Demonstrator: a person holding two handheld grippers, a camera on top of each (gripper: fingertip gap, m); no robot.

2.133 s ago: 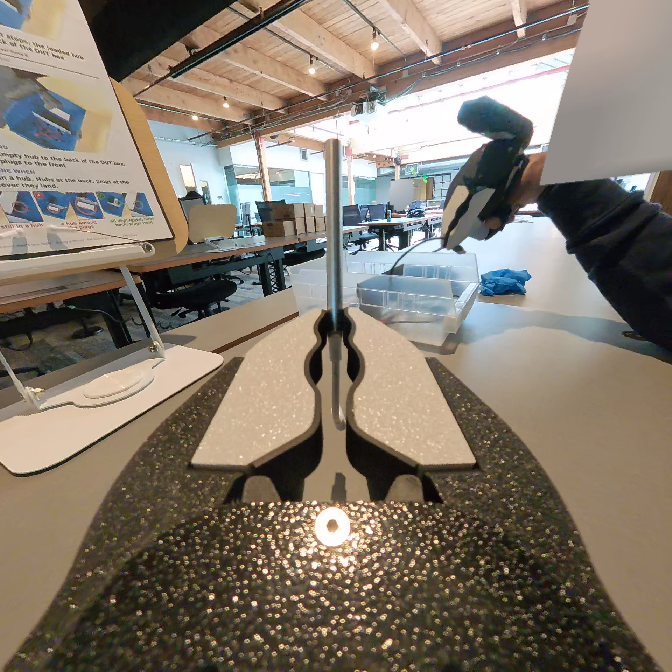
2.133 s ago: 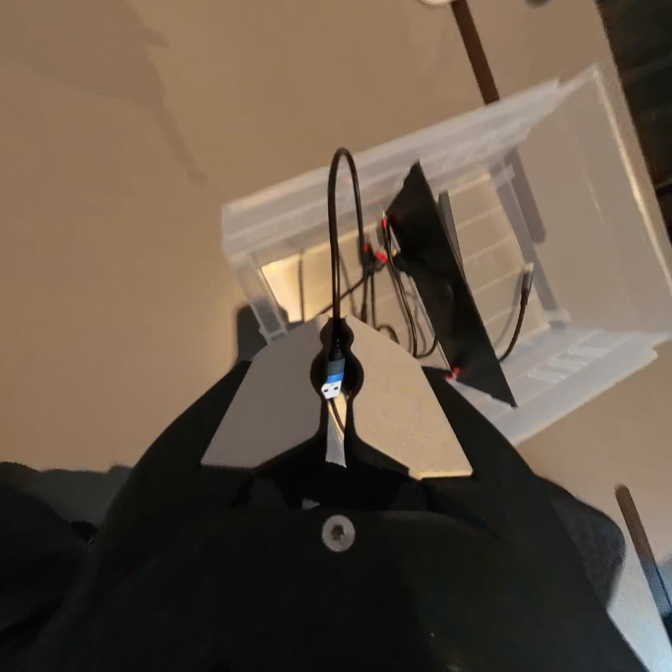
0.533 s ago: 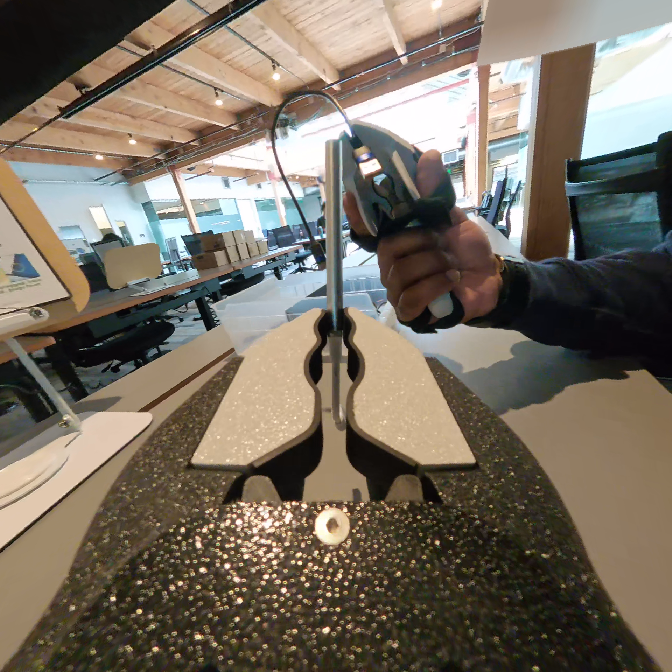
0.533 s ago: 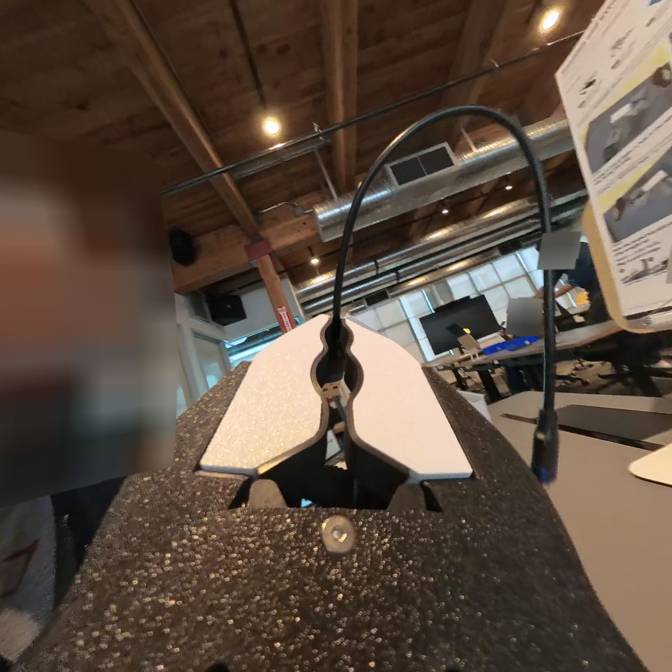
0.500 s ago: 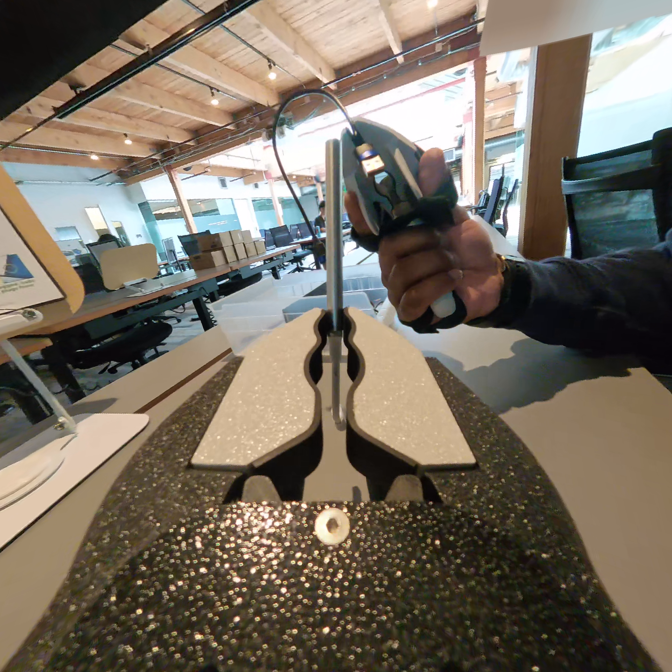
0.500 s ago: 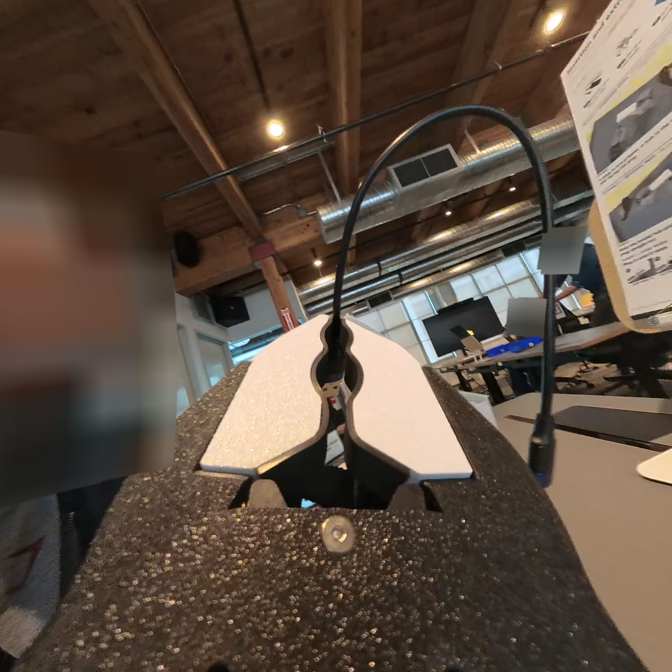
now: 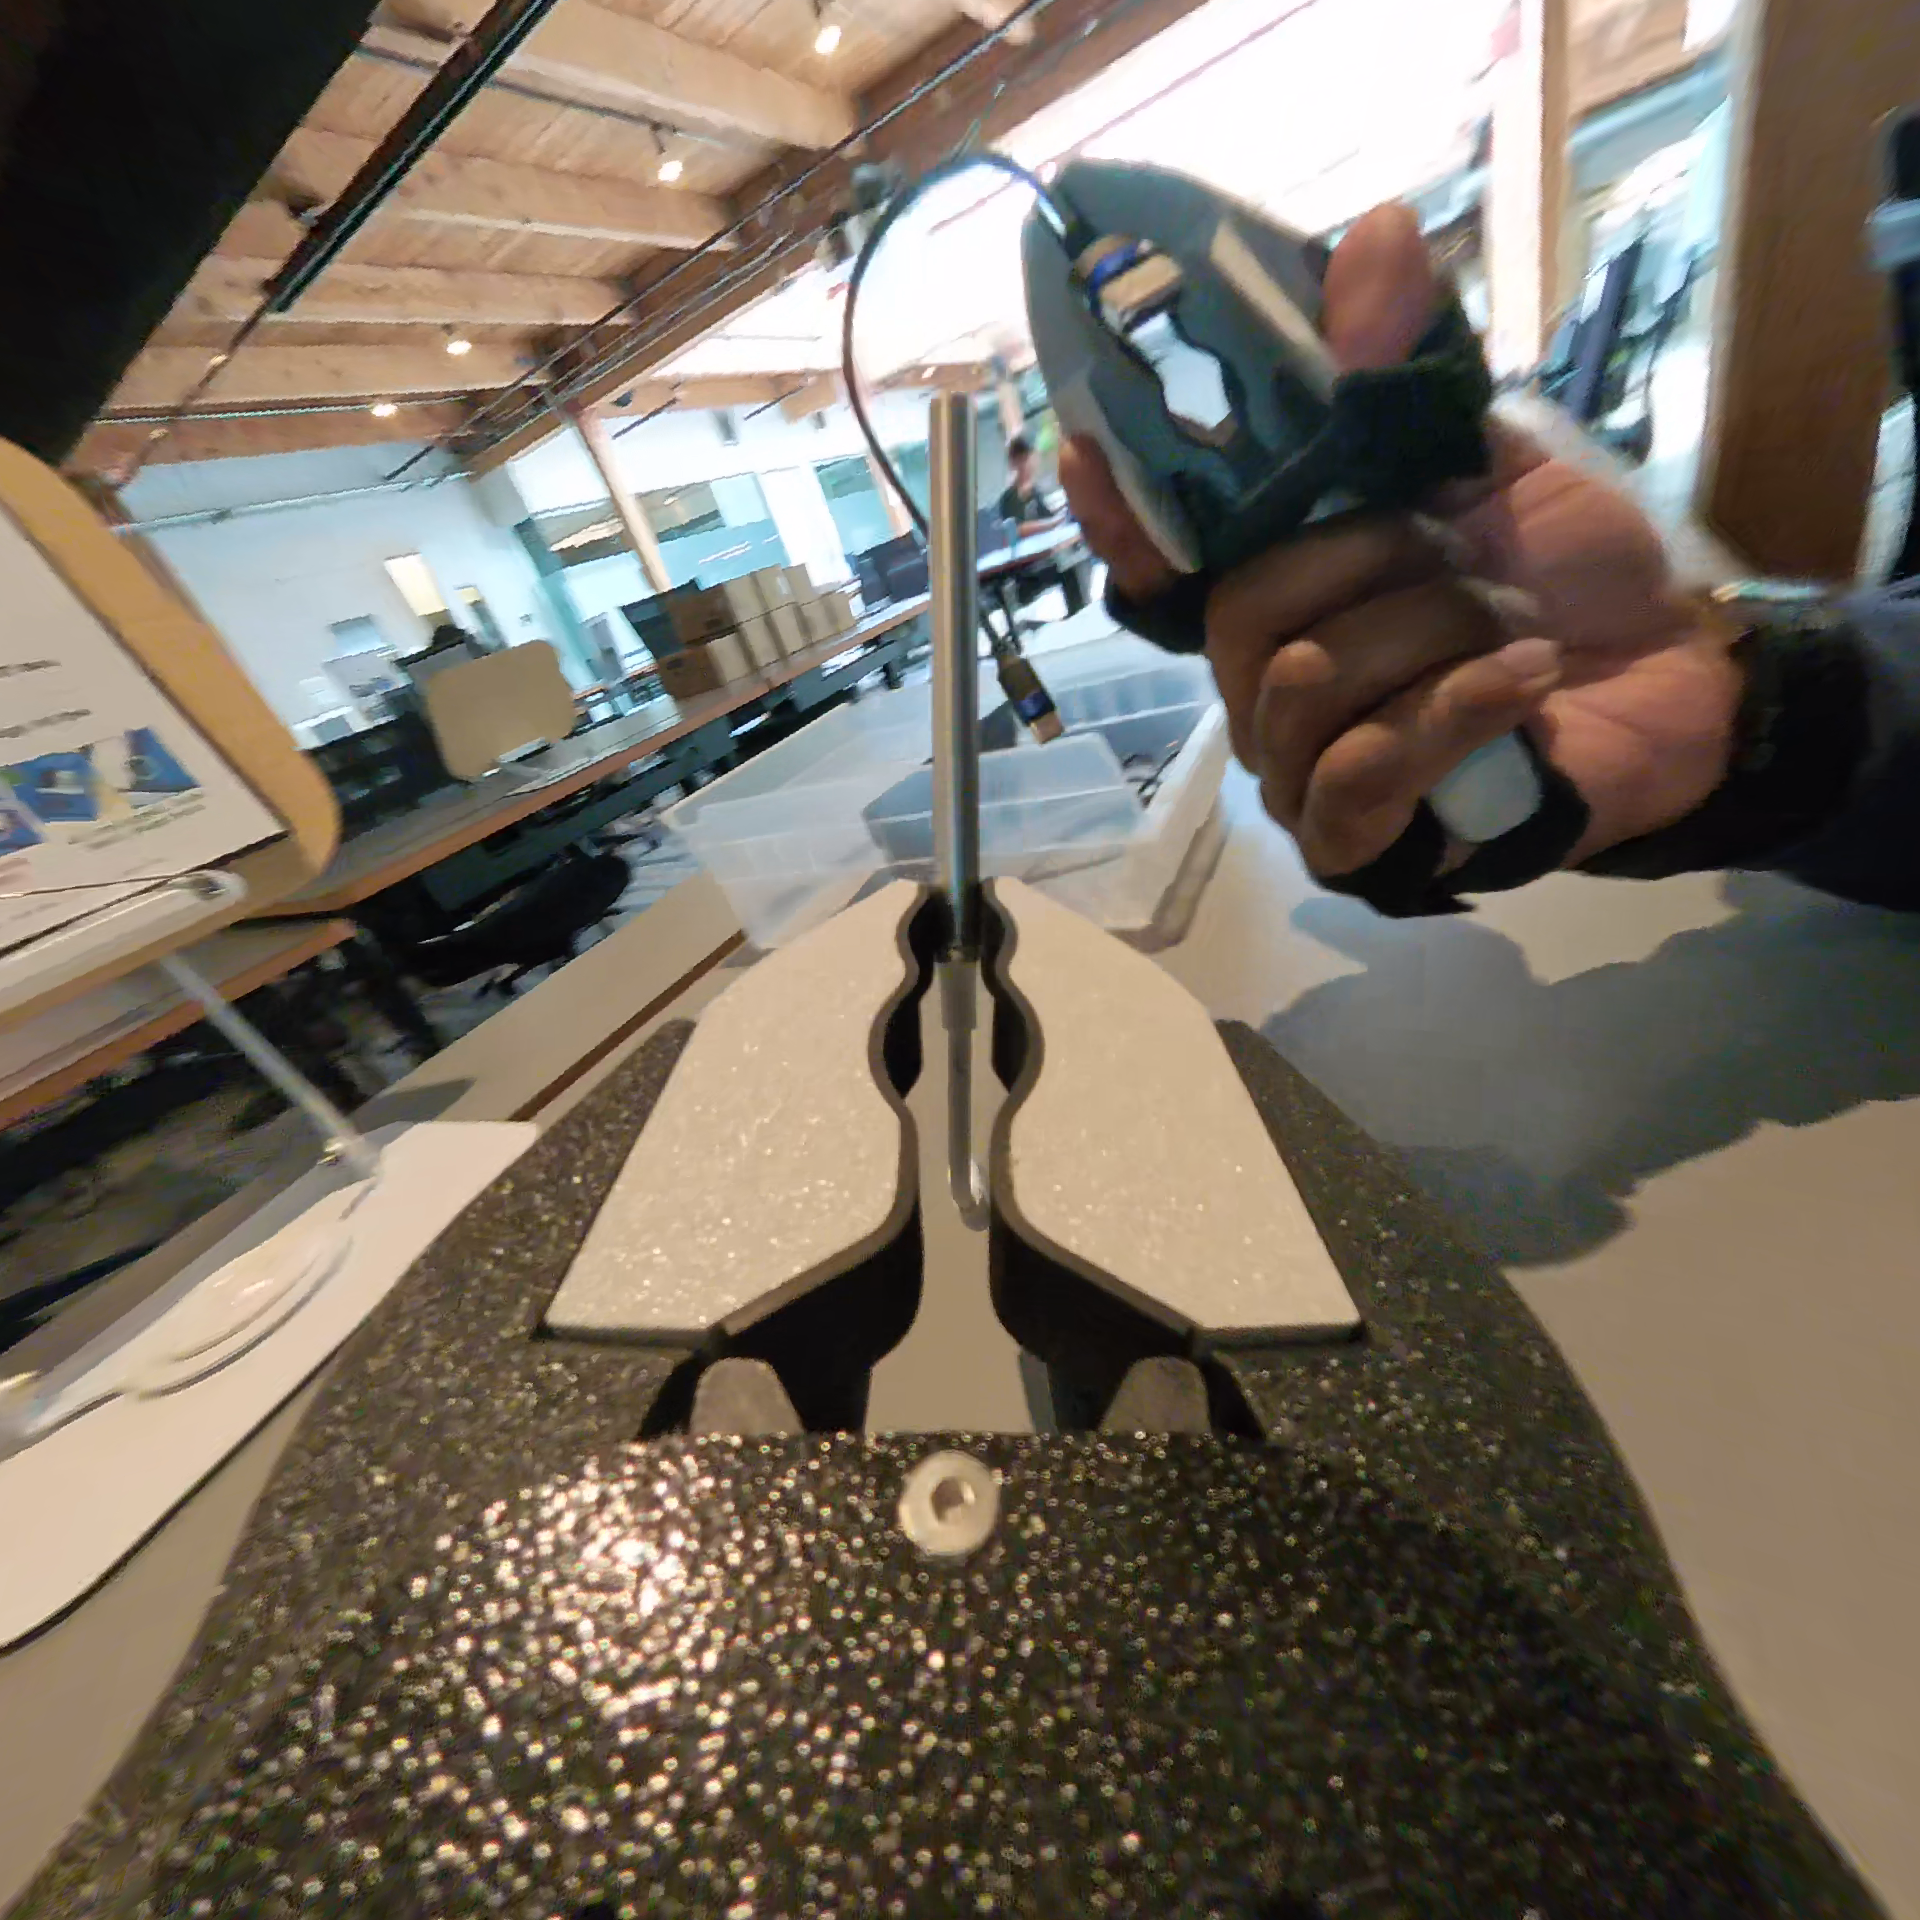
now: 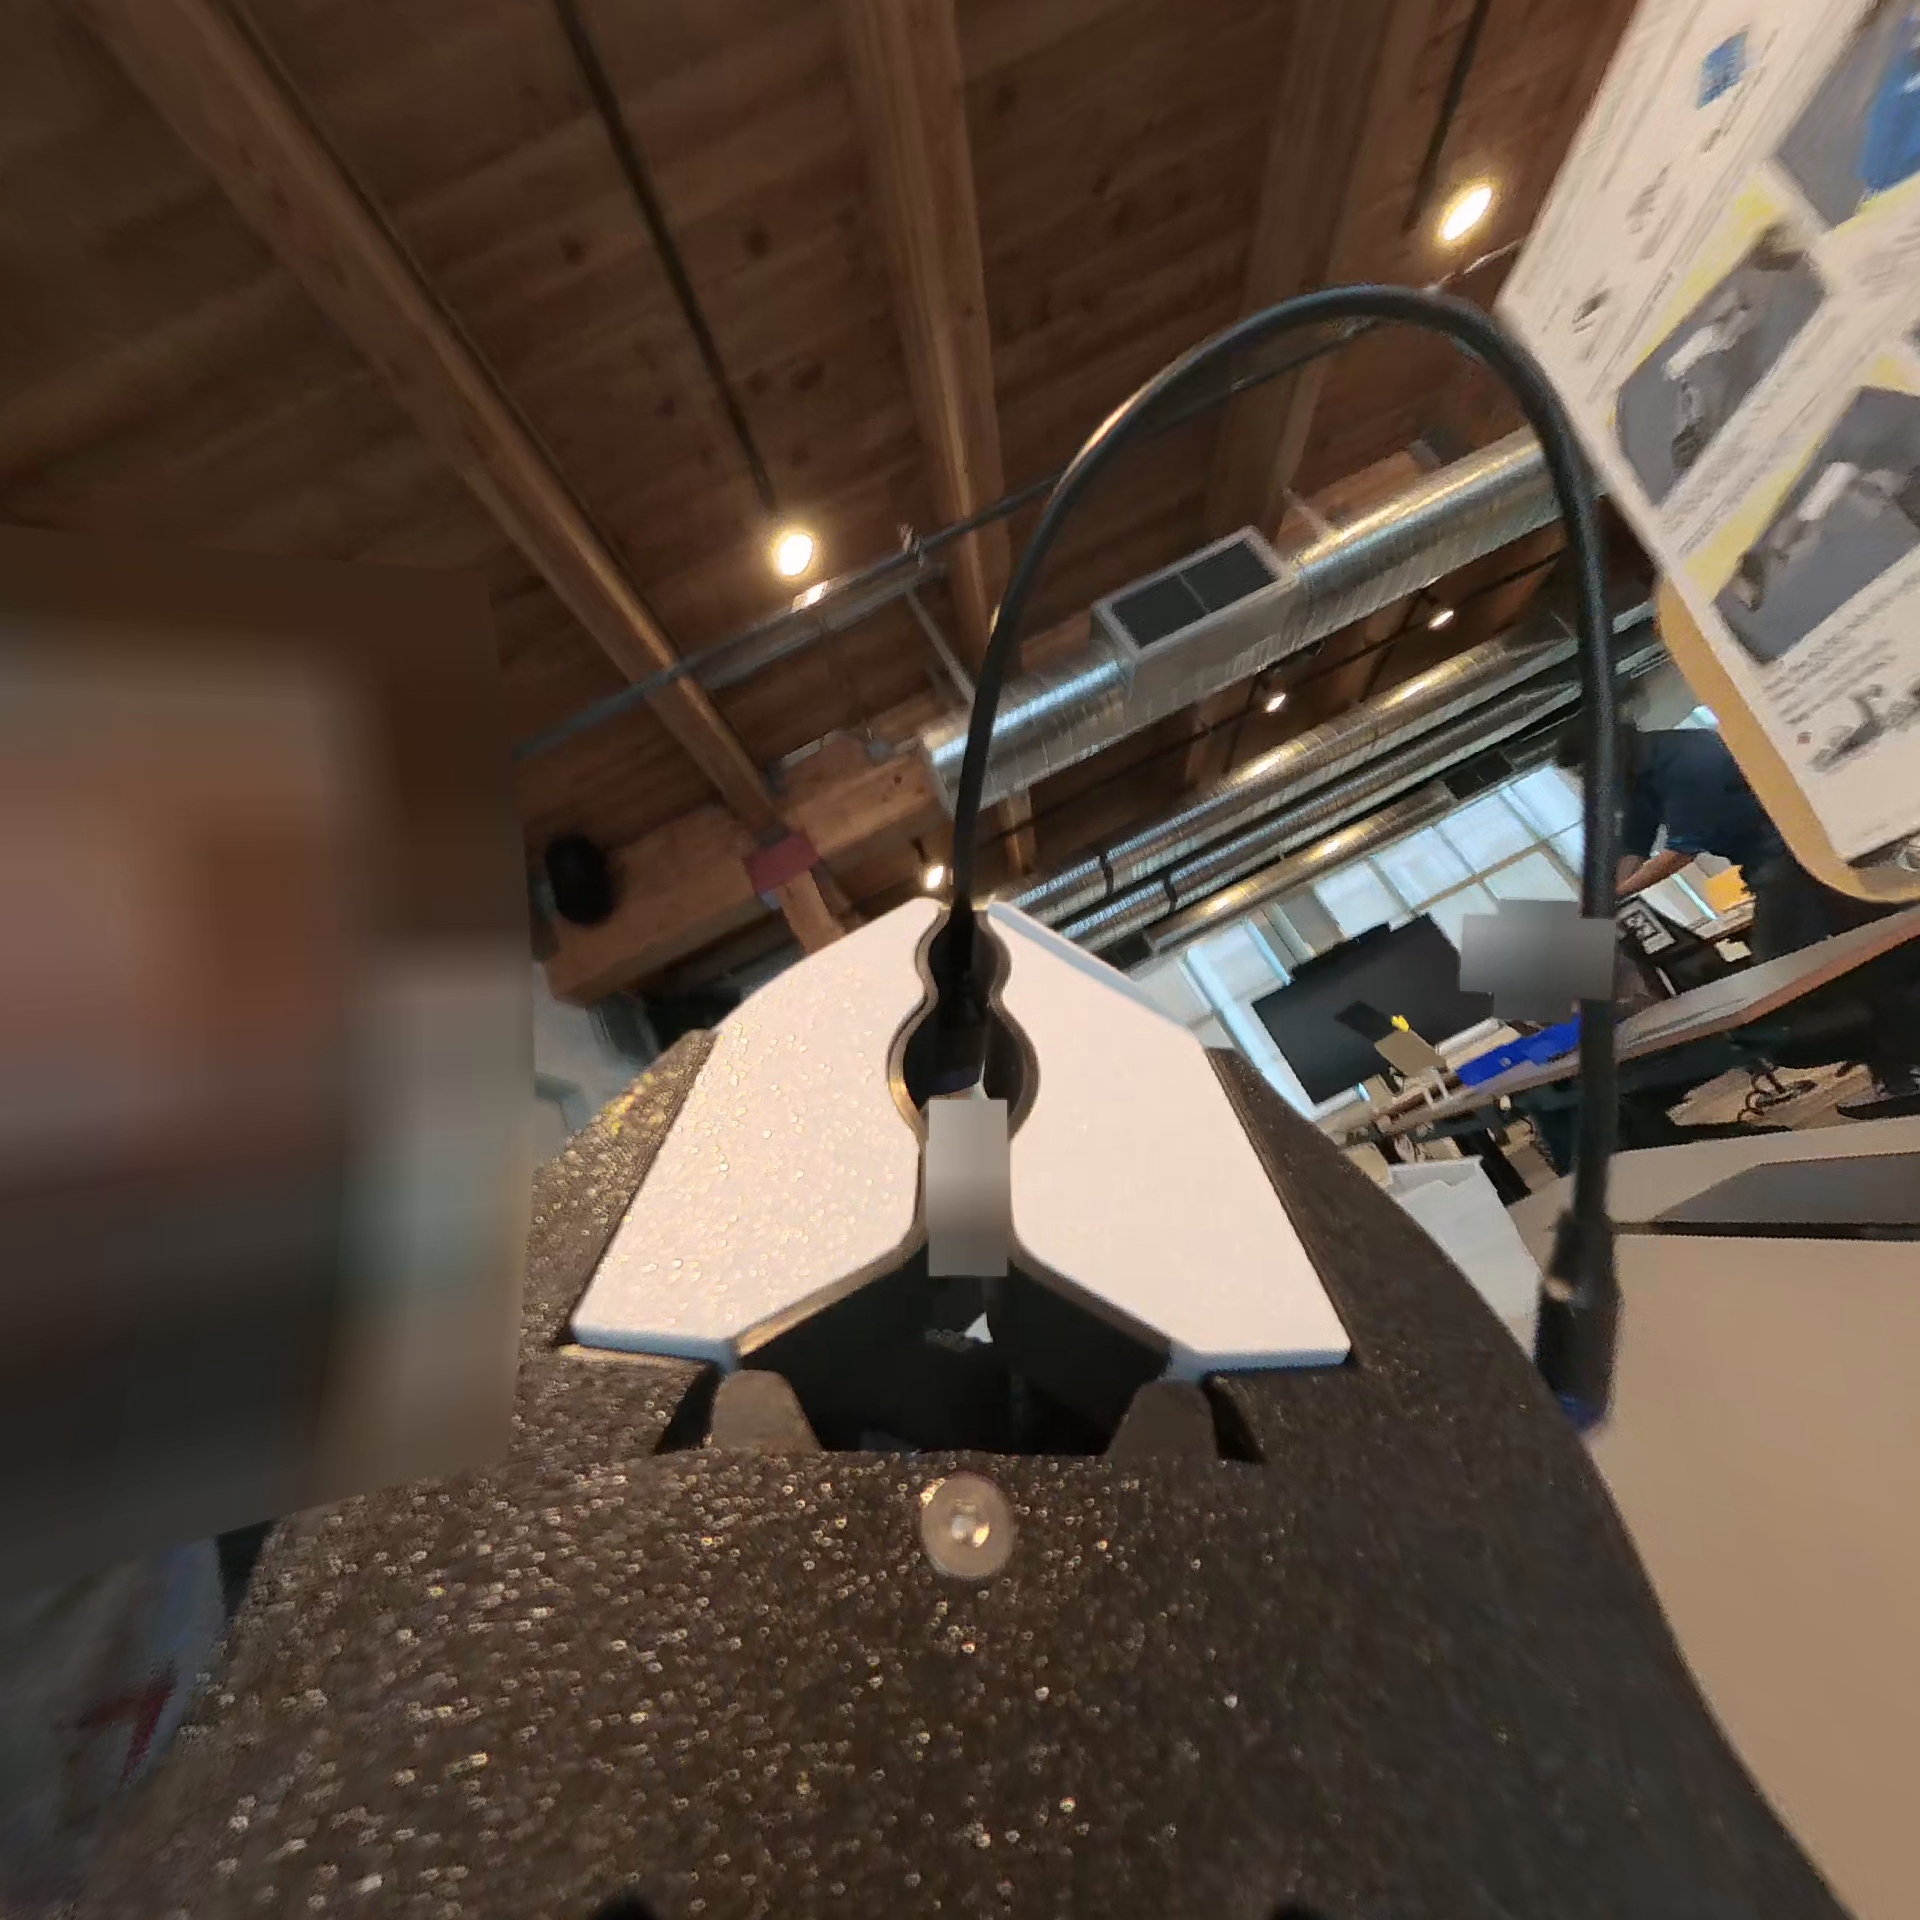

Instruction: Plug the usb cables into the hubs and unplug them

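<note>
In an open-plan workshop under a timber ceiling, a person works two hand-held tongs over a grey counter (image 7: 1621, 1382). The left tongs (image 7: 954, 925) are clenched on the thin edge of a silver hub (image 7: 951, 644), which stands upright from the tips, with a short stub of its cord curling back between the two pale pads. At about two o'clock from the hub, a hand (image 7: 1455, 665) in a fingerless black glove grips the right tongs (image 7: 1101, 249), raised above the counter and angled towards the ceiling. Those tongs are clenched on the plug end of a black usb cable (image 8: 1195, 405), which arches up out of the tips and drops at three o'clock to a free plug (image 8: 1579, 1320) hanging in the air; seen from the left side, that dangling plug sits just beside the upright hub, whether touching it cannot be told. Clear plastic bins (image 7: 831, 831) stand on the counter behind the hub, at twelve o'clock. A wooden board carrying an instruction sheet (image 7: 94, 769) rests on a white stand (image 7: 208, 1330) at nine o'clock. Desks and stacked cartons fill the far room.
</note>
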